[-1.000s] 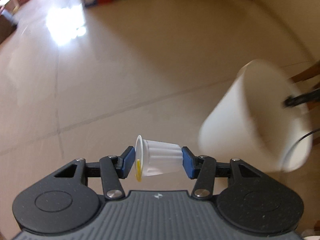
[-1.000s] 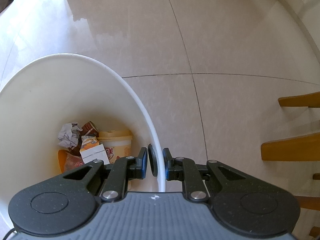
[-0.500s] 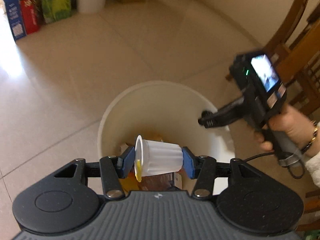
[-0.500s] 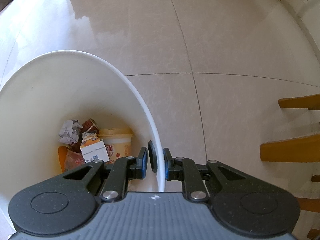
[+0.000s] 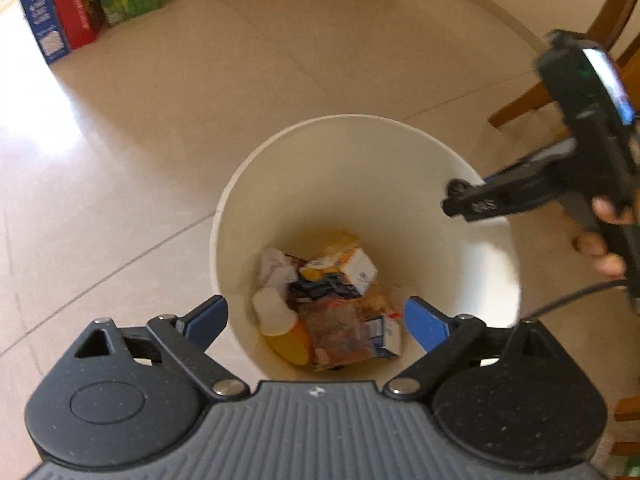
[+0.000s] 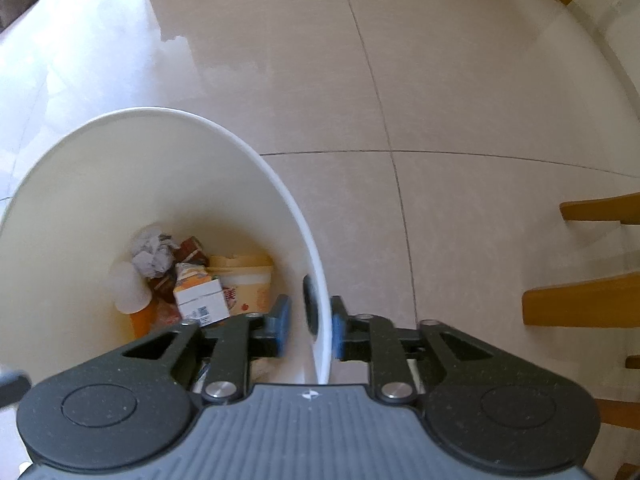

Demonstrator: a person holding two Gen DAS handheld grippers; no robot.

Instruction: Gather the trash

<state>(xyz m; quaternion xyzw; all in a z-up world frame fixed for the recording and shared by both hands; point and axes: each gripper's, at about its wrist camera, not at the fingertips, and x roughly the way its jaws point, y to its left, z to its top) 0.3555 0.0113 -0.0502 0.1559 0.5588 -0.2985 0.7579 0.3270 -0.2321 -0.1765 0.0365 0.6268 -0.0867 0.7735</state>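
Directly below the left gripper (image 5: 316, 316), whose jaws have just been opening and now stand wide apart with nothing between them, the white cup (image 5: 273, 308) lies in the white bin (image 5: 348, 184) on cartons and wrappers: this item is deposited. The right gripper (image 6: 310, 326) straddles the bin rim; its jaws have just been opening, and the inner pad stands clear of the wall. Beyond, the visible tiled floor (image 6: 420, 80) shows no loose trash. Wooden chair legs (image 6: 588, 304) and boxes (image 5: 60, 20) stand well apart.
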